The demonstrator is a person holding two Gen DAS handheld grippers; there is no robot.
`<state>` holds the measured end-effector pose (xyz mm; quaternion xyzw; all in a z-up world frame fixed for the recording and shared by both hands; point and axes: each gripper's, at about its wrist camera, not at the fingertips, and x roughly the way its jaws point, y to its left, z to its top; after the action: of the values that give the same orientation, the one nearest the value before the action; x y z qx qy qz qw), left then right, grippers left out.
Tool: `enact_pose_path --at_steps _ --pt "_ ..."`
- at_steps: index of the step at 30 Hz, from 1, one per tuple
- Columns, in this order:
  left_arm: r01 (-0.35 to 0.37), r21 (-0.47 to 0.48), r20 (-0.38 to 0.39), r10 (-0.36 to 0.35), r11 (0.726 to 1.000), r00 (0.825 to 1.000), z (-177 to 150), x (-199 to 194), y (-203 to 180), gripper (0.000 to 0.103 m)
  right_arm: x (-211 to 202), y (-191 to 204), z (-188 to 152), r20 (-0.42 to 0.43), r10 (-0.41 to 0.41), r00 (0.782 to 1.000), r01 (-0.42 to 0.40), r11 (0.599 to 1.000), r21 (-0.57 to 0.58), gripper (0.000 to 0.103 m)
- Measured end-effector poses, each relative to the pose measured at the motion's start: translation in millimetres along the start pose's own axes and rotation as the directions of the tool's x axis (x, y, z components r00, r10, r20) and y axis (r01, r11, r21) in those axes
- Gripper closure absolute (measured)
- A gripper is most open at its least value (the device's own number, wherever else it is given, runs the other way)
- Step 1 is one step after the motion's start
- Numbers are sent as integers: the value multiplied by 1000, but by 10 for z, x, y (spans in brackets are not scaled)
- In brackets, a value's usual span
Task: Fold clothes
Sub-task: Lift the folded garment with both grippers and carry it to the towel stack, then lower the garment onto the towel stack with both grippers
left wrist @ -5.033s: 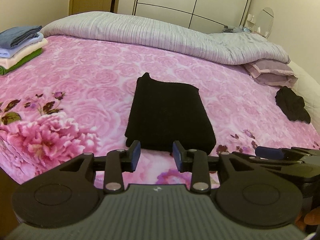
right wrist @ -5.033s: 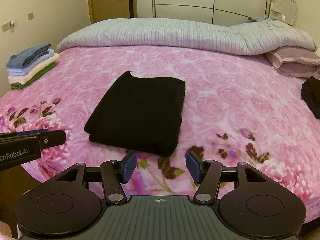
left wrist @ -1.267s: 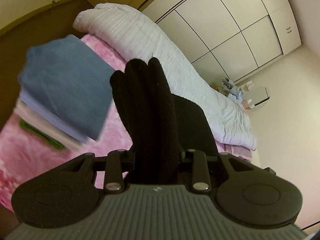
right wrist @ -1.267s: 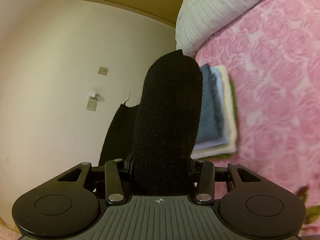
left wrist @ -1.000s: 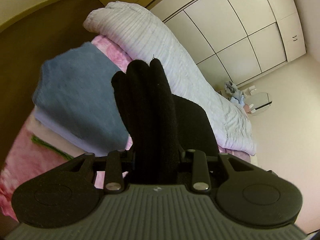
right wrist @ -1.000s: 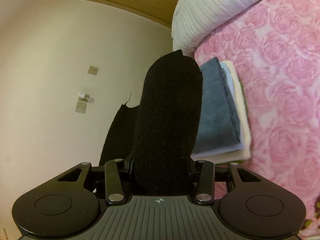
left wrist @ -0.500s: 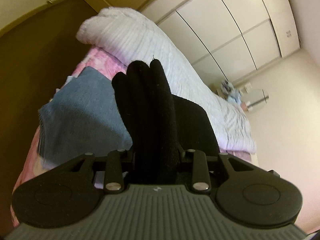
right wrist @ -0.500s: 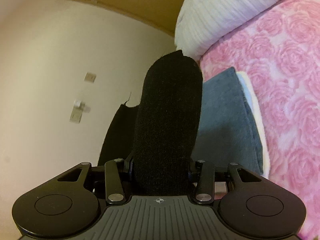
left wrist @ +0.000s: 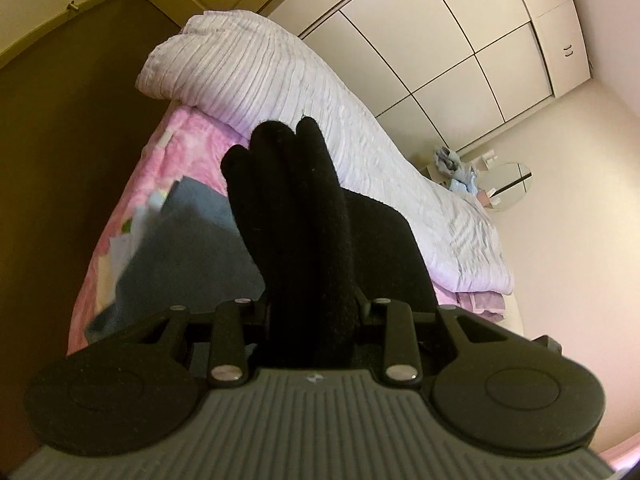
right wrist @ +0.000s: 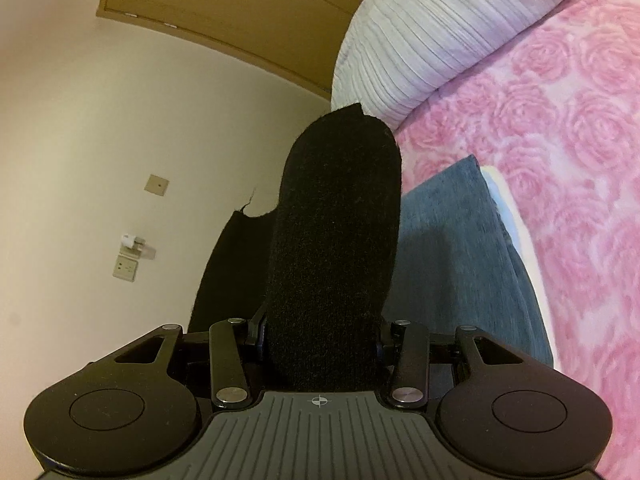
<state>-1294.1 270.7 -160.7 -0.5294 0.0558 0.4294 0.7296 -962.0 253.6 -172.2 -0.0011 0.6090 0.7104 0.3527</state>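
Black cloth fills the middle of both wrist views: a folded black garment [left wrist: 304, 240], several layers thick, is pinched in the left claw [left wrist: 314, 312] and in the right claw [right wrist: 320, 332], each closed tight on its own end of the bundle. The garment is clear of the bed and carried between the two claws, its length running from one to the other, so neither hand is nearer; they share it.

What the coming move seems to turn on is the pile of folded clothes [right wrist: 460, 248], a blue piece on top with paler ones under it. It lies just below and beyond the garment, a little to the left in the left view and to the right in the right view, so the bundle hangs nearly over it. I judge the folding of this piece to be done and the carry close to its end: lowering it flat onto the blue top layer and letting go with both claws looks likely.

The pile sits near the edge of a bed with a pink rose cover [right wrist: 560, 100], a rolled striped quilt [left wrist: 280, 80] along its head. White wardrobe doors [left wrist: 460, 40], a wooden door [right wrist: 224, 4] and cream walls close the room.
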Motion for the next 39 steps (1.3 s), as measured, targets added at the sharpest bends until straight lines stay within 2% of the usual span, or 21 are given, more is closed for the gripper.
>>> enact_pose_path --at_steps 4,7,8,12,16,18,21,22,23,24,28,30,31,33,35,39 --pt "0 -23 -22 0 1000 1000 -16 252 248 75 184 -170 43 -9 -43 999 43 999 4 58" --pt "-56 -18 -42 56 998 998 -114 501 453 73 356 -359 21 -8 -155 988 155 988 20 56" --pt "-53 -11 -29 52 999 998 -147 526 504 73 416 -416 12 -14 -195 981 195 980 25 55" --pt "-67 -8 -21 67 998 998 -147 464 494 71 464 -464 -8 -9 -202 979 201 979 -18 53" --pt "-167 60 -48 170 984 984 -119 313 310 68 436 -303 1 -31 -290 956 285 951 -118 47" --pt "-229 109 -26 233 967 972 -131 153 179 68 358 -197 -21 -7 -339 941 333 928 -166 47" --pt "-324 189 9 328 927 945 -189 -107 -46 74 154 13 -130 62 -418 906 419 869 -264 47" --pt "-342 223 14 348 913 937 -220 -183 -125 83 105 82 -178 76 -445 892 446 842 -302 48" --pt "-344 262 13 353 902 936 -260 -237 -202 94 55 152 -227 91 -471 877 472 814 -338 48" --pt "-344 301 13 358 889 934 -300 -292 -278 95 5 221 -276 107 -496 862 497 783 -374 48" --pt "-319 447 -7 360 836 933 -515 -252 -410 98 -41 440 -611 87 -497 863 473 736 -485 54" --pt "-307 506 -18 365 806 931 -622 -178 -423 99 -1 485 -761 71 -514 855 473 714 -517 63" --pt "-304 514 -30 371 802 928 -657 -124 -390 99 46 489 -834 74 -527 847 480 696 -534 67" --pt "-304 463 -61 371 833 926 -684 -15 -206 102 147 458 -949 74 -547 834 491 675 -551 71" --pt "-309 426 -74 374 850 925 -723 51 -33 103 261 410 -1036 73 -568 820 504 654 -564 72" --pt "-329 412 -71 390 849 918 -792 56 145 103 492 298 -1193 57 -604 795 504 607 -614 72"
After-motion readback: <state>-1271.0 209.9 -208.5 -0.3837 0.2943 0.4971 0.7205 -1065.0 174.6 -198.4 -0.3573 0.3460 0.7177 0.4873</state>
